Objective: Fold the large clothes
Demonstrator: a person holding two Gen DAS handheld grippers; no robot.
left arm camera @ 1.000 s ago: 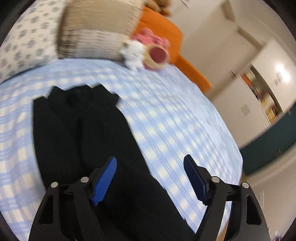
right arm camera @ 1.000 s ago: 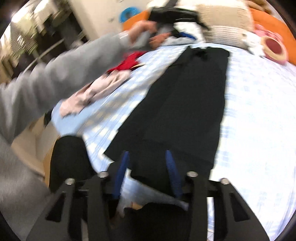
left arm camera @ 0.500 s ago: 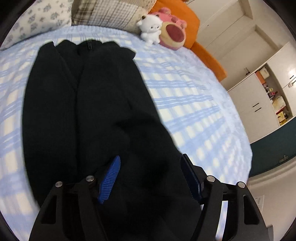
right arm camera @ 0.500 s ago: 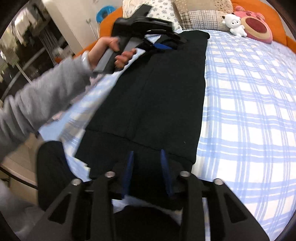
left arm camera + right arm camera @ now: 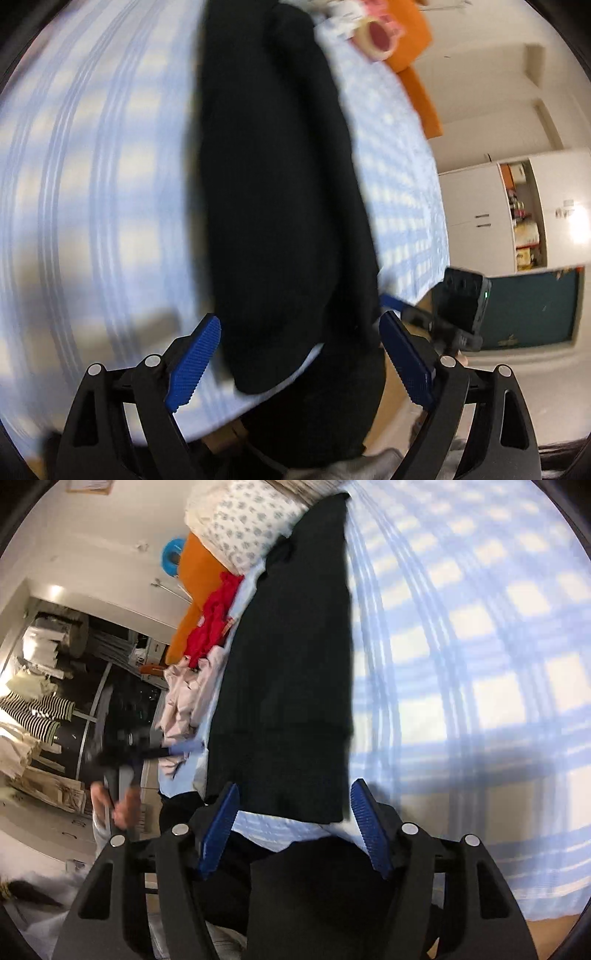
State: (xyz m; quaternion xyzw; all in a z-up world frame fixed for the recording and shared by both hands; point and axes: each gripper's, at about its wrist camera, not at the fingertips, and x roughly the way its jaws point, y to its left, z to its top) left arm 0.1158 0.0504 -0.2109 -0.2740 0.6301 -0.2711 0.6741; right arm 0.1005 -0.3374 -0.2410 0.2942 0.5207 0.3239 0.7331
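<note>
Black trousers (image 5: 273, 177) lie lengthwise on the blue-checked bed sheet (image 5: 92, 177), folded leg over leg; they also show in the right wrist view (image 5: 291, 672). My left gripper (image 5: 299, 350) is open, its blue pads on either side of the trousers' near hem, empty. My right gripper (image 5: 293, 823) is open over the same near end, its blue fingers (image 5: 218, 830) straddling the hem, empty. The other gripper shows blurred at the left in the right wrist view (image 5: 122, 753) and at the right in the left wrist view (image 5: 458, 306).
Plush toys (image 5: 373, 33) and an orange headboard (image 5: 417, 55) are at the far end. A patterned pillow (image 5: 240, 528), red clothes (image 5: 210, 620) and pink clothes (image 5: 188, 694) lie along the bed's left side. White cupboards (image 5: 517, 210) stand beyond the bed.
Both grippers have swung to the near hem of the trousers. The right gripper's fingers have opened wider. The trousers now lie narrower, one leg over the other.
</note>
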